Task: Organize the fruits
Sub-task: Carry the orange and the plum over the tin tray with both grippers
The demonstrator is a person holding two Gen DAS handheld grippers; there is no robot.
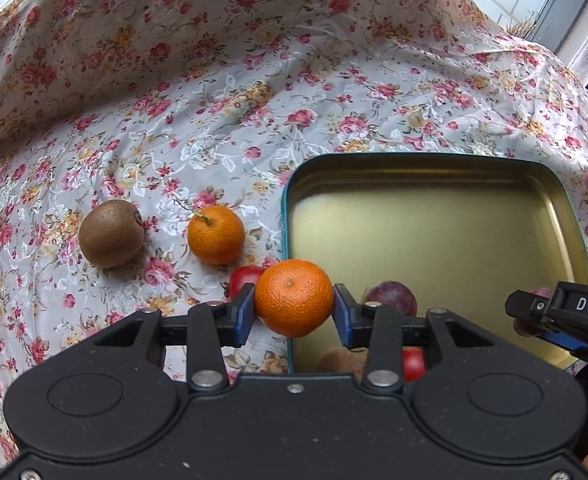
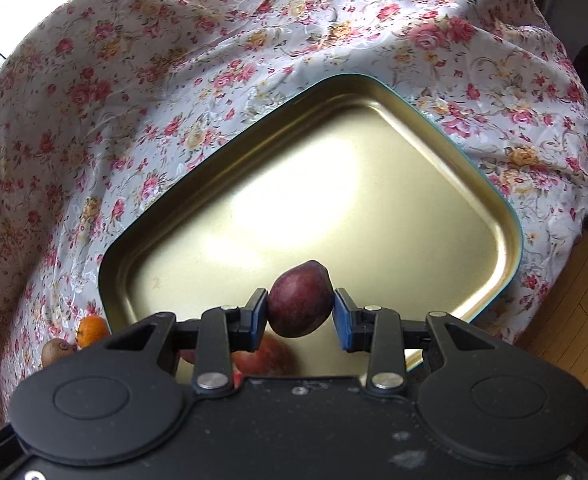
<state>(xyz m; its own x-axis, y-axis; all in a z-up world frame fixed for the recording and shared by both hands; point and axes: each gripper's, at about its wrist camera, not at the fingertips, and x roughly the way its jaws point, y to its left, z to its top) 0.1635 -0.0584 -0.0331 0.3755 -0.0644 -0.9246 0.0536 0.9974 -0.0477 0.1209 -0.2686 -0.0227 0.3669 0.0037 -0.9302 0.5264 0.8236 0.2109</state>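
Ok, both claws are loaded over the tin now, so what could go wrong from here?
1. The left claw grips the orange only at its sides; being round, it could slip out.
2. It hangs over the tin's rim, so an early release might bounce it onto the cloth.
3. The right claw holds a plum above the smooth tin floor; dropped, it may roll.

Left gripper and right gripper point steeply down, jaws clamped.
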